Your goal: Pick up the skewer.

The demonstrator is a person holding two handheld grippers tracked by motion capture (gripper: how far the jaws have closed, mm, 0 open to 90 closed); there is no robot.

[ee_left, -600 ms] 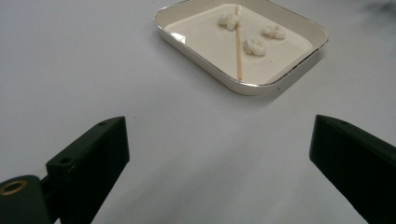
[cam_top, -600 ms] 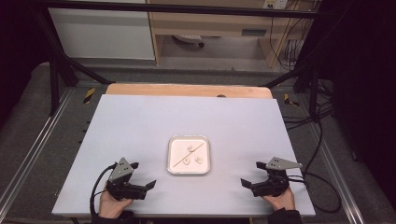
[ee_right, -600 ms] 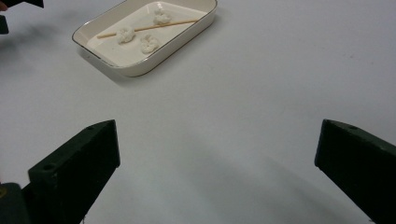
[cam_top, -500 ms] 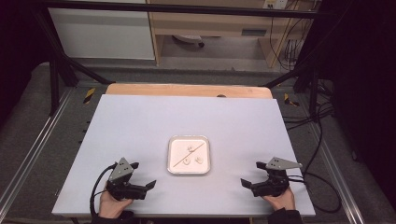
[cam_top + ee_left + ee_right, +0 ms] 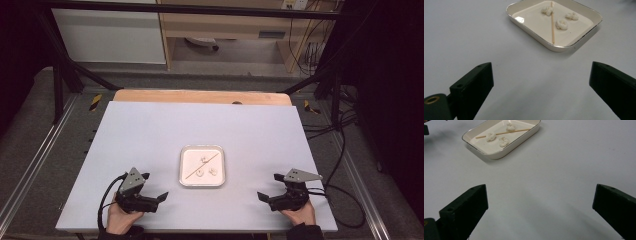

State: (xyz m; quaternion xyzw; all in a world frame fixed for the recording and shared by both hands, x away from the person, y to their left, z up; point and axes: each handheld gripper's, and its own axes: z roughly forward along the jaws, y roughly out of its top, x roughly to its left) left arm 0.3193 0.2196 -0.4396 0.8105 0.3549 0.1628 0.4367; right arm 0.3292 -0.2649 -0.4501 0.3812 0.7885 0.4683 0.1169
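On the counter, high view: white rounded-rectangular tray [image 5: 202, 166] at centre; thin wooden stick [image 5: 202, 166] laid diagonally; small white lumps [image 5: 213, 172] hard to make out.
High view, near edge: left tool [image 5: 161, 196] and right tool [image 5: 263, 196], each hand-held, well apart from tray.
Left gripper view: jaws wide apart, empty; tray [image 5: 534, 37] glossy, metallic rim; three crumbly lumps [image 5: 562, 24]; stick [image 5: 552, 22] between.
Right gripper view: jaws spread, empty; tray [image 5: 499, 153] partly cut off at top.

Nothing has moved since the earlier pictures. The left gripper [image 5: 161, 196] and the right gripper [image 5: 261, 196] sit in the same spots on the table [image 5: 150, 135], and the tray [image 5: 201, 183] looks just the same.
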